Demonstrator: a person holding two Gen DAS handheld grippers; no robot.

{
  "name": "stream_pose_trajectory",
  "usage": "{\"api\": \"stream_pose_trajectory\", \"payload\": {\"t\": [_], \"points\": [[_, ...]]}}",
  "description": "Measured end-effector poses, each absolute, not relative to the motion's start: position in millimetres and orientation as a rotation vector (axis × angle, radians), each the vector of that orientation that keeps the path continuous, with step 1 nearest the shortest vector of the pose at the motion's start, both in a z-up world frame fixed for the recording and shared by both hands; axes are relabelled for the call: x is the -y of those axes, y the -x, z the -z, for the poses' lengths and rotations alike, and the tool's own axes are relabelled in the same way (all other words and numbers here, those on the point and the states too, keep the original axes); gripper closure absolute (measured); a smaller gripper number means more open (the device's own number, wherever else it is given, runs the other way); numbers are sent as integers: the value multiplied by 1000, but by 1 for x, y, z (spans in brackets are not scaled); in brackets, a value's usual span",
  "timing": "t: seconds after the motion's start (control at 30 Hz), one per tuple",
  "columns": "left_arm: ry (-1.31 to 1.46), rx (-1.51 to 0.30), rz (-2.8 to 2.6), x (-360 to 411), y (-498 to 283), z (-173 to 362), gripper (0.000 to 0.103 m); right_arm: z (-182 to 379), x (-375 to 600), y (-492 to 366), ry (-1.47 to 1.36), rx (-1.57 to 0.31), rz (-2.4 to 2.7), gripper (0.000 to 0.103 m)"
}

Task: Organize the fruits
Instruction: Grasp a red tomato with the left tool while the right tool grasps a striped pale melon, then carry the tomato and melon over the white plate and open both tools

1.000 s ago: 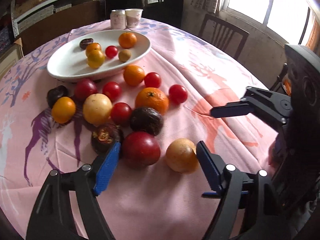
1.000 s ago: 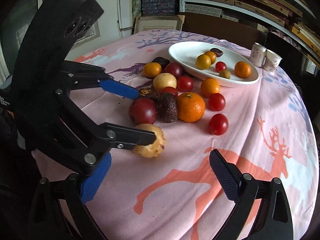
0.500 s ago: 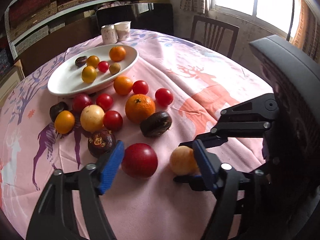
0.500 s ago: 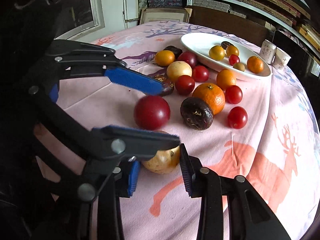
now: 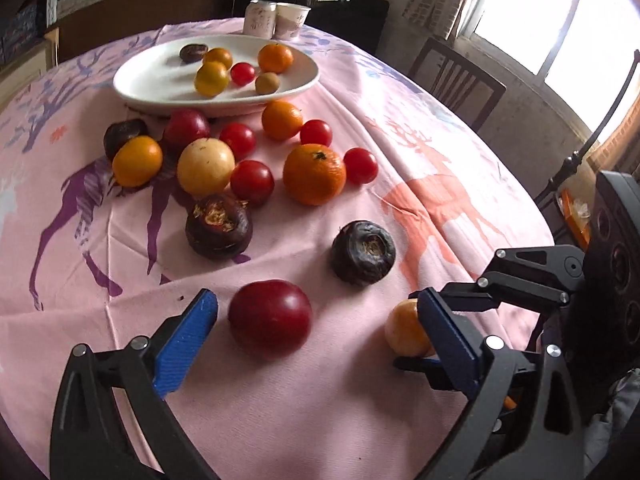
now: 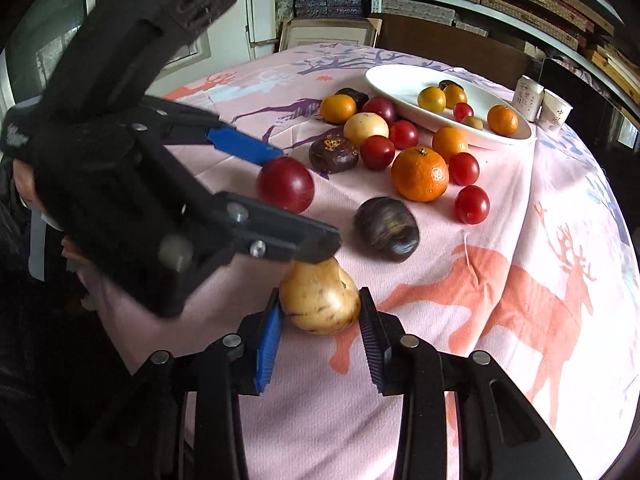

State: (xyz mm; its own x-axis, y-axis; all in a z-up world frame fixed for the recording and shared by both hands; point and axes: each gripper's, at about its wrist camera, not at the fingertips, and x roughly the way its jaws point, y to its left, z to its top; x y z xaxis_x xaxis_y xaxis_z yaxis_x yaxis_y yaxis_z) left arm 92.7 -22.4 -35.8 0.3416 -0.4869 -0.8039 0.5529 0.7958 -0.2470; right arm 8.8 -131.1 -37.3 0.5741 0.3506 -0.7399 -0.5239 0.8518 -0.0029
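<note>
Right gripper [image 6: 320,326] is clamped on the pale yellow fruit [image 6: 320,300], blue pads pressed on both its sides, fruit sitting on the pink tablecloth [image 6: 520,340] right at the fingertips. Grip is across the widest part, probably so it won't roll out on the lift.

Left gripper [image 5: 316,334] is spread wide, nothing pinched; its jaws have just been opening. The dark red round fruit [image 5: 270,316] lies between them nearer the left pad, touching neither. The wide spread looks meant to clear this big fruit before closing. The right gripper's fingers crowd in just past the left gripper's right finger, so the two tools work side by side on neighbouring fruits.

Just ahead of the left gripper: one wrinkled dark purple fruit [image 5: 363,252], a second, split-top dark fruit [image 5: 219,226] ahead-left.

Farther ahead is the loose cluster: big orange [image 5: 315,174], pale yellow ball [image 5: 206,166], small red tomatoes, smaller oranges, all on the cloth, likely unsorted.

Beyond the cluster, the white oval plate [image 5: 160,80] holds a few small fruits: probably the drop target, well apart from both grippers.

Farthest: two paper cups [image 5: 276,20] at the table's back edge.
</note>
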Motion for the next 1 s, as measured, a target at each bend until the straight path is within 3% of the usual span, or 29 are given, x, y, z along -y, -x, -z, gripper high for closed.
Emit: {"api": "stream_pose_trajectory", "payload": {"t": [0.03,0.1,0.17,0.23,0.3,0.33,0.37,0.43,0.47,0.7,1.0], "points": [[-43,-1037,689,16,-96,40,12,38,130,-9,232,-807,-516,66],[-72,-1018,689,7,-94,41,43,38,128,-11,225,-798,-513,66],[-142,-971,677,4,-89,42,53,36,132,-16,184,-811,-520,66],[-118,-947,674,2,-87,43,53,36,135,-19,155,-819,-529,66],[-117,-935,694,6,-86,43,41,36,132,-19,166,-809,-525,66],[-110,-939,715,10,-87,43,30,36,131,-18,170,-807,-521,66],[-124,-938,702,14,-87,43,30,35,131,-18,170,-807,-515,66],[-172,-930,661,19,-87,43,45,35,133,-18,162,-814,-511,66],[-191,-923,636,20,-87,43,62,35,135,-19,150,-821,-515,65],[-66,-927,651,0,-86,35,63,30,140,-26,101,-777,-465,66],[-79,-698,526,-15,-104,-30,63,-50,172,-44,73,-488,-330,66]]}}
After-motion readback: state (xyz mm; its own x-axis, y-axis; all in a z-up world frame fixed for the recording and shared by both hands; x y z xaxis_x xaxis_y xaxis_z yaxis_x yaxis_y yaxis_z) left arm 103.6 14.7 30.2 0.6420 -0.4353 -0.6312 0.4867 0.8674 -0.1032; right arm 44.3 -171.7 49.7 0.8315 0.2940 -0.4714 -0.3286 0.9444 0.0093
